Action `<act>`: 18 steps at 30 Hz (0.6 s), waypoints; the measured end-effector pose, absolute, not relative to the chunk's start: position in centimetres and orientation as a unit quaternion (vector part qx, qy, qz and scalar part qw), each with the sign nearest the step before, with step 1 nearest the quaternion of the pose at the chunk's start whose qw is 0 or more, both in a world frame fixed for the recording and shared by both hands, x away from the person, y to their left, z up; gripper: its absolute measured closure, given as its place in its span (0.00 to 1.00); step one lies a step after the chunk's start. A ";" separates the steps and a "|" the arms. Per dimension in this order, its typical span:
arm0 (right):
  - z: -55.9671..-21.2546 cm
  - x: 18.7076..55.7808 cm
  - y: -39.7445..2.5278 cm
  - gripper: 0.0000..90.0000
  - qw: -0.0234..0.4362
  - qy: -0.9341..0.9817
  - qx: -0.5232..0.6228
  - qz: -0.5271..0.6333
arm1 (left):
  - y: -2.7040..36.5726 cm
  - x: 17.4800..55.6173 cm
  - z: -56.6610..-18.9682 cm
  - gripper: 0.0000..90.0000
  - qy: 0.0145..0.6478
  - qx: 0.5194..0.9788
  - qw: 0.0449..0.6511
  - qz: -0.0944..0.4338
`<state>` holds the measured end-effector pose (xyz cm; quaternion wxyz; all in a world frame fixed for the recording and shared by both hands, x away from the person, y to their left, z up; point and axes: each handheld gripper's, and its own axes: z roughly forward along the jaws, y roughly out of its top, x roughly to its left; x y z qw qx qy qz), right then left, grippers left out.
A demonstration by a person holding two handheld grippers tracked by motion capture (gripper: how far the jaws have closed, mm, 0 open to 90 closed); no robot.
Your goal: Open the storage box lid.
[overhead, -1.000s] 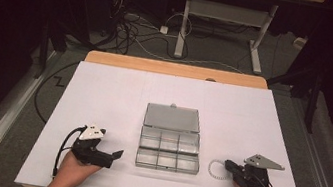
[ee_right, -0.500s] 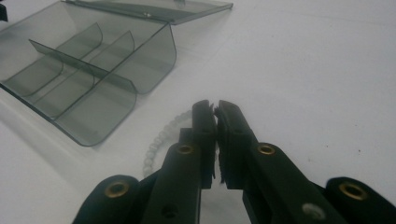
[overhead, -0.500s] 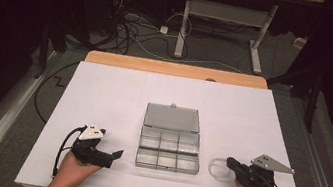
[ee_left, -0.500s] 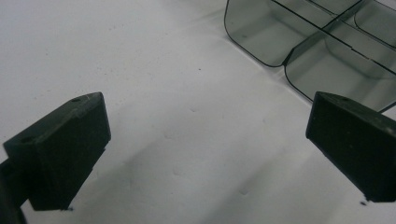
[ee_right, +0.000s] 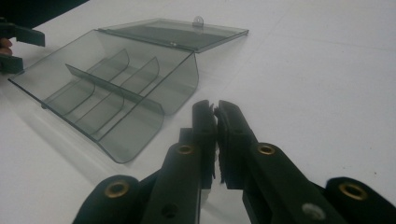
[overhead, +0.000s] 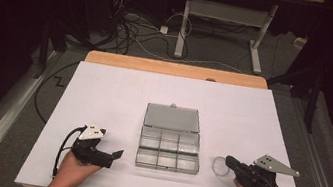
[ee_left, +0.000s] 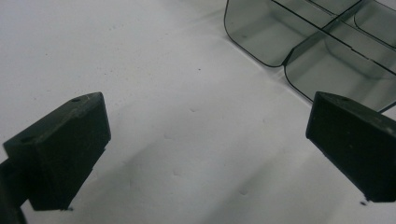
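The right claw [overhead: 228,160] has drawn back, pinching a thin translucent ring [overhead: 219,165].

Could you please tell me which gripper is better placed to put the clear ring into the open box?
Right: the right gripper is shut on the clear ring beside the box; the left gripper is open, empty.

This looks like a lab or test room. Loose cables [overhead: 134,27] lie tangled on the dark floor, a metal desk frame [overhead: 220,28] stands behind, and white paper covers the counter [overhead: 119,91].
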<state>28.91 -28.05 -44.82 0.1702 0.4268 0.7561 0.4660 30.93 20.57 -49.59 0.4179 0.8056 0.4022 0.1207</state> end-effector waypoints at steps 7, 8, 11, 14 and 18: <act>-44.6 28.9 -27.8 0.98 0.168 0.754 0.423 0.474 | 20.6 30.9 -49.6 0.00 0.402 0.806 0.418 0.120; -44.5 28.9 -27.7 0.98 0.168 0.754 0.422 0.474 | 20.6 30.9 -49.6 0.00 0.402 0.806 0.418 0.120; -44.5 28.9 -27.6 0.98 0.167 0.755 0.419 0.476 | 20.6 30.9 -49.6 0.00 0.402 0.806 0.418 0.121; -44.5 29.0 -27.4 0.98 0.168 0.755 0.417 0.477 | 20.6 30.9 -49.6 0.00 0.401 0.806 0.418 0.121; -44.4 29.0 -27.2 0.98 0.167 0.755 0.415 0.479 | 20.6 30.9 -49.6 0.00 0.401 0.806 0.418 0.120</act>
